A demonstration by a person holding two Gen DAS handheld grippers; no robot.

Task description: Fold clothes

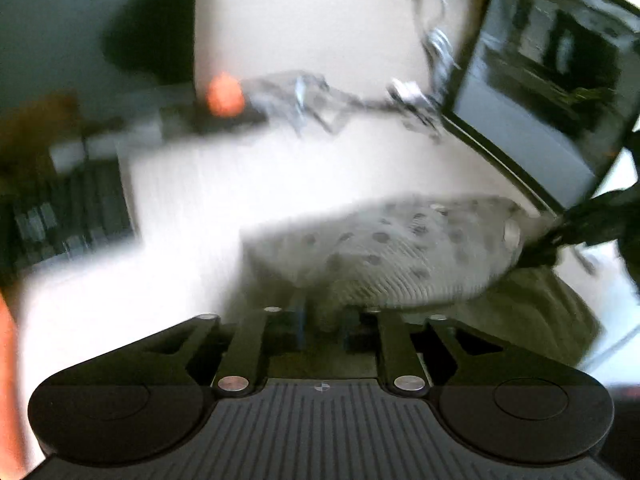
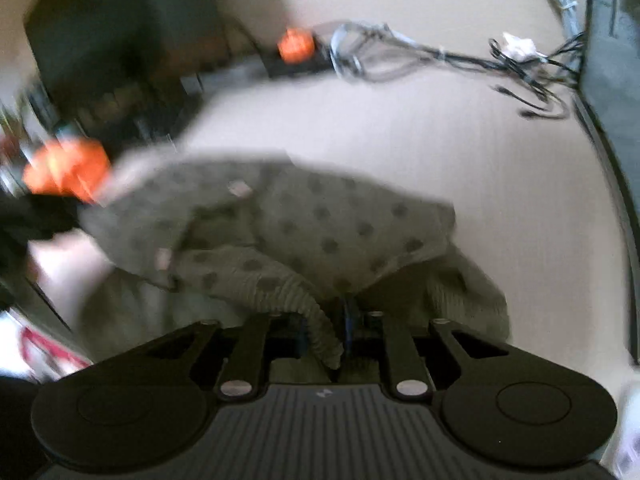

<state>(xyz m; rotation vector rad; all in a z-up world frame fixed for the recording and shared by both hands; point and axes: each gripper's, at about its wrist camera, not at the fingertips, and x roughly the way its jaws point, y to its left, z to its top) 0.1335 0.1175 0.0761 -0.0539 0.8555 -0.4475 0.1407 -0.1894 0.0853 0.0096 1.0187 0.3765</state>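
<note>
A grey ribbed garment with dark dots point(image 1: 400, 252) hangs stretched above the pale table point(image 1: 192, 208). My left gripper point(image 1: 326, 326) is shut on one edge of it. The right gripper shows at the right of the left wrist view point(image 1: 568, 232), holding the garment's far end. In the right wrist view, my right gripper point(image 2: 326, 336) is shut on a bunched fold of the same garment point(image 2: 320, 220). The left gripper with orange parts point(image 2: 66, 170) holds the far left end. Both views are blurred by motion.
A dark monitor point(image 1: 552, 92) stands at the right. Tangled cables point(image 2: 440, 56) and a black box with an orange knob point(image 2: 296, 46) lie at the back. A dark keyboard point(image 1: 64, 216) sits at the left.
</note>
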